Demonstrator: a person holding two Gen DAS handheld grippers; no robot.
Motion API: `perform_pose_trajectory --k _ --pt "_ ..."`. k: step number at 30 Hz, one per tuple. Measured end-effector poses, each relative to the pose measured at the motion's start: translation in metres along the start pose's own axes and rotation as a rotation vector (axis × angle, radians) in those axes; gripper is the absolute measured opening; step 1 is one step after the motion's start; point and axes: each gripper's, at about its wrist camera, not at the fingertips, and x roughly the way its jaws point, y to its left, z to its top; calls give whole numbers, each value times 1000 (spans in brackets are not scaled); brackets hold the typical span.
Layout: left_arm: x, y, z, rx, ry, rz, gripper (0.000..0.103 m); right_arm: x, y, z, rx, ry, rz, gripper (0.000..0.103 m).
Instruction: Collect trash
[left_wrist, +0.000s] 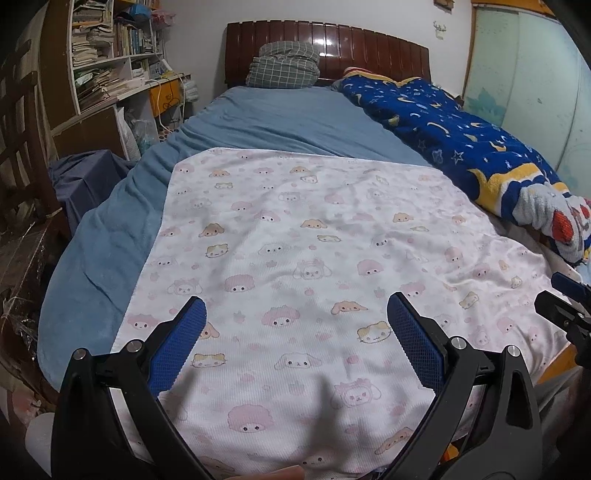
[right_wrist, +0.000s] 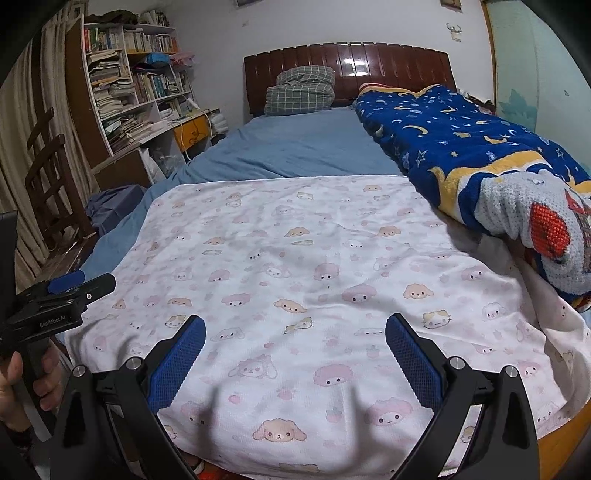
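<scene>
The left gripper (left_wrist: 295, 314) hangs above the near end of the bed (left_wrist: 280, 118), its blue-padded fingers (left_wrist: 177, 343) spread wide with nothing between them. The right gripper (right_wrist: 295, 332) hovers beside it over the same end, fingers (right_wrist: 413, 362) equally wide apart and empty. In the right wrist view the left gripper shows at the left edge, held by a hand (right_wrist: 14, 384) just off the bed's near left corner; in the left wrist view the right gripper's tips (left_wrist: 565, 295) poke in at the right edge.

A white cloth printed with pink cartoon animals (left_wrist: 314, 258) covers the near half of the bed, reaching its near edge and hanging slightly over it. Its far edge runs straight across the blue sheet (left_wrist: 288, 118), and its left edge stops short of the bed's left side, leaving a strip of sheet bare. The cloth lies mostly flat with shallow wrinkles, and no loose item of trash can be made out on it or on the sheet.

Along the bed's right edge a rolled dark blue blanket with moons and stars (left_wrist: 461, 136) runs from the headboard (left_wrist: 325, 48) to the near right corner, overlapping the cloth's right side. A folded checked pillow (left_wrist: 284, 66) rests against the headboard at the far edge. Between pillow and cloth the sheet is bare.

Left of the bed stand crowded bookshelves (right_wrist: 125, 85), and a dark cloth-covered bundle (left_wrist: 85, 177) sits close against the bed's left side.
</scene>
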Motion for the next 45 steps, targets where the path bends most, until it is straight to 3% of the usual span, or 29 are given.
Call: perform_pose_trajectory --k 26,32,45 --pt "-1 -3 1 15 -8 -6 98 0 -1 -3 -1 7 -1 96" --pt "-8 -4 0 29 -43 -14 97 1 0 -4 0 11 0 96" --pt "2 -7 -4 22 3 -24 97 2 -1 -6 6 9 -1 96"
